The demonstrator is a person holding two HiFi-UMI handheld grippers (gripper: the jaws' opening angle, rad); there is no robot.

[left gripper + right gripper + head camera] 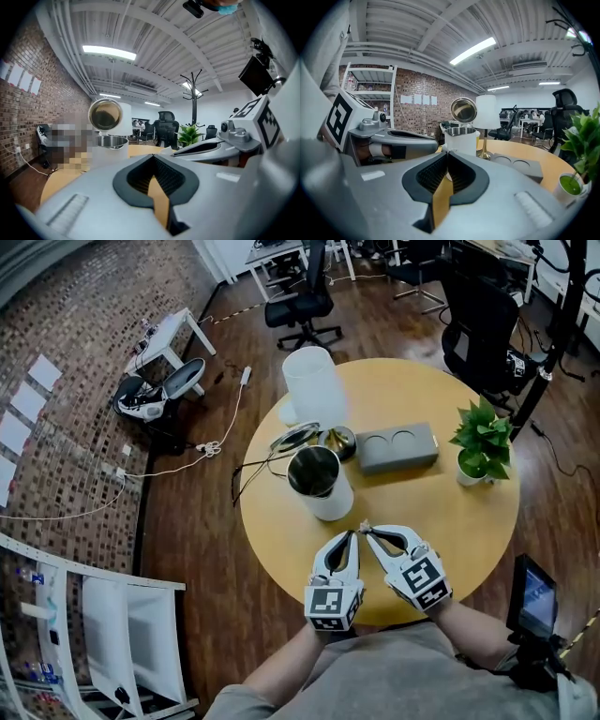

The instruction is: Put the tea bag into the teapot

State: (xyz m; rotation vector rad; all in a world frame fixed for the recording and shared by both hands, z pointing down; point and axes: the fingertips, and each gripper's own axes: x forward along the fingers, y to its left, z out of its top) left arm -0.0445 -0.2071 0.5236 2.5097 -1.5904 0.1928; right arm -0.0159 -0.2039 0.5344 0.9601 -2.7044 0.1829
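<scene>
The teapot (319,482) is a white electric kettle with a steel inside, standing mid-table with its lid (295,437) swung open. Both grippers sit at the table's near edge, their tips meeting just in front of the pot. My right gripper (367,529) is shut, and a small white bit of the tea bag (446,149) shows at its tips. My left gripper (354,532) is shut too, its tip touching the right one's; nothing shows between its jaws in the left gripper view. The teapot (460,137) stands straight ahead of the right gripper and further left (111,143) in the left gripper view.
A white lamp shade (312,385) on a gold base (337,440) stands behind the pot. A grey block with two round recesses (397,446) and a potted plant (481,442) sit on the right of the round yellow table (469,521). Cables run off its left side.
</scene>
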